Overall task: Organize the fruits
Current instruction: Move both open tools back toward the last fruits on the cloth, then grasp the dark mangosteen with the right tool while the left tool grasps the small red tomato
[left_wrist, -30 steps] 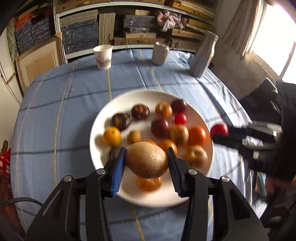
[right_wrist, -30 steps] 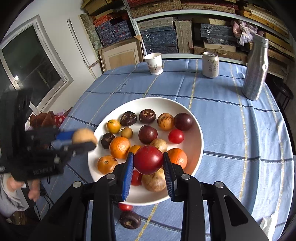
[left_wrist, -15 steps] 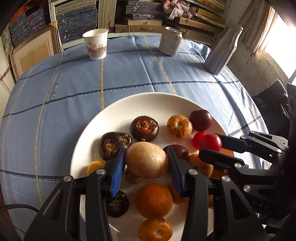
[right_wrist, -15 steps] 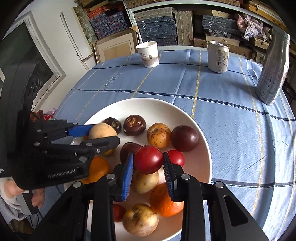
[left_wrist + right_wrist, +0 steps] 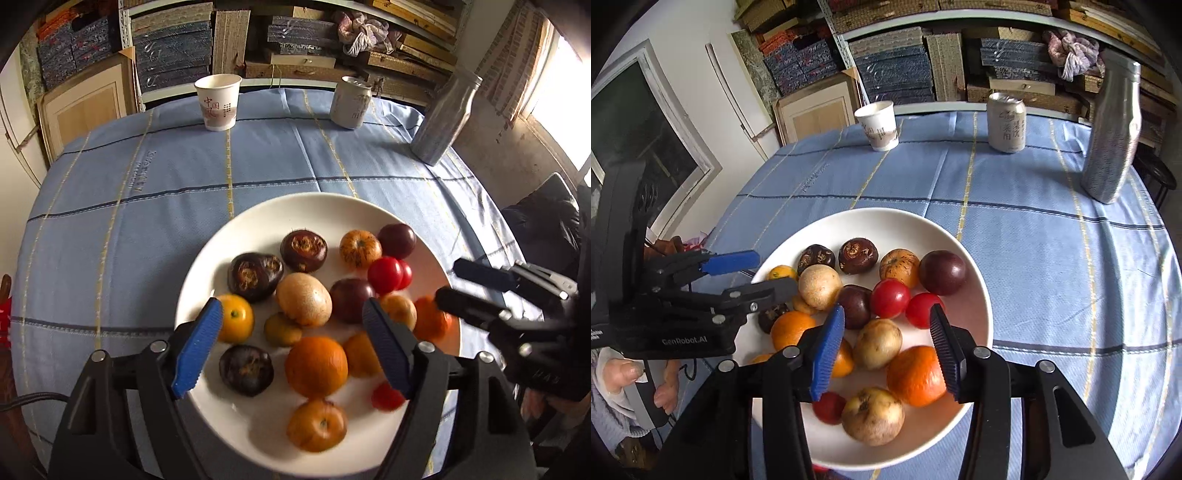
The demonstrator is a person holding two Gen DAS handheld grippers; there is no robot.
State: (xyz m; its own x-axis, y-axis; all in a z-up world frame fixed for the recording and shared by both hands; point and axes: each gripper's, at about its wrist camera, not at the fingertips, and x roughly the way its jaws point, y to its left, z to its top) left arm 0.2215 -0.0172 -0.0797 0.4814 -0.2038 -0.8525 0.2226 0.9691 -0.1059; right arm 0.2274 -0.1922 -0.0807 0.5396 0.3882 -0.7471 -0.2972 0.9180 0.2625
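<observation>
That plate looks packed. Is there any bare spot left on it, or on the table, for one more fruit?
The plate is bare along its far rim, beyond the two dark brown fruits, and at its right edge beside the red tomatoes. Its middle and near side are crowded. The blue tablecloth lies open between the plate and the paper cup, can and bottle.

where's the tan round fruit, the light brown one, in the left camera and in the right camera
Left wrist: the tan round fruit lies mid-plate, just beyond the open left claw.
Right wrist: the same fruit sits on the plate's left side, touching the left claw's lower fingertip.
Shared landmark: the paper cup at the table's far edge.
</observation>
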